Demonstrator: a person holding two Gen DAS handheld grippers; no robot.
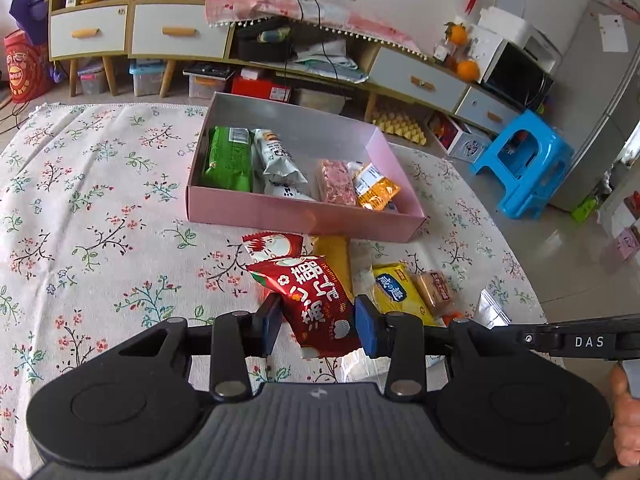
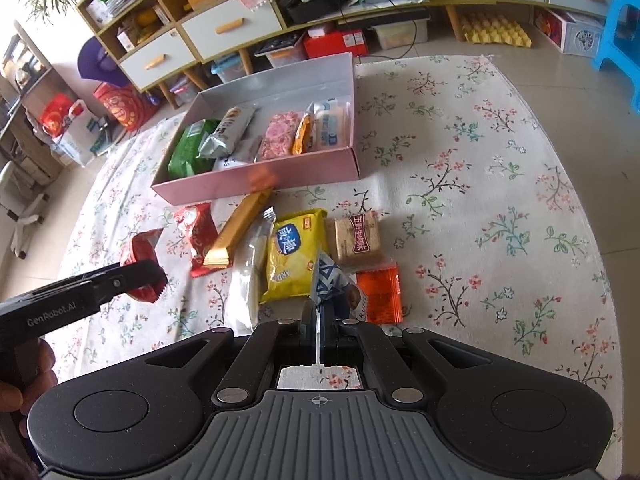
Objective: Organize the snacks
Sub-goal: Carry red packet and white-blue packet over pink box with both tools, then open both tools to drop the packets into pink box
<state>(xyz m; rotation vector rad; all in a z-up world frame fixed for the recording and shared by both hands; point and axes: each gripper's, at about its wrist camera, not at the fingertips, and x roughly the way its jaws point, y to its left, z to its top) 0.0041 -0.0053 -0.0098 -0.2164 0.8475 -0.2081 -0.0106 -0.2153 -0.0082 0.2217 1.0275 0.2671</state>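
Note:
My left gripper (image 1: 318,320) is shut on a red snack packet (image 1: 316,304), held just above the floral cloth; the right wrist view shows that packet (image 2: 142,248) too. My right gripper (image 2: 320,312) is shut on the edge of a blue-and-white packet (image 2: 332,280) lifted off the pile. Beyond stands the open pink box (image 1: 304,216) with a green packet (image 1: 230,160), white packets and a pink bar inside. In front of the box lie another red packet (image 2: 198,232), a gold bar (image 2: 240,232), a yellow packet (image 2: 296,252), a brown biscuit pack (image 2: 358,236) and an orange packet (image 2: 378,296).
A floral cloth (image 1: 100,220) covers the round table, whose edge curves close on the right. A blue stool (image 1: 524,164) stands on the floor beyond it. Cabinets with drawers (image 1: 172,32) line the far wall.

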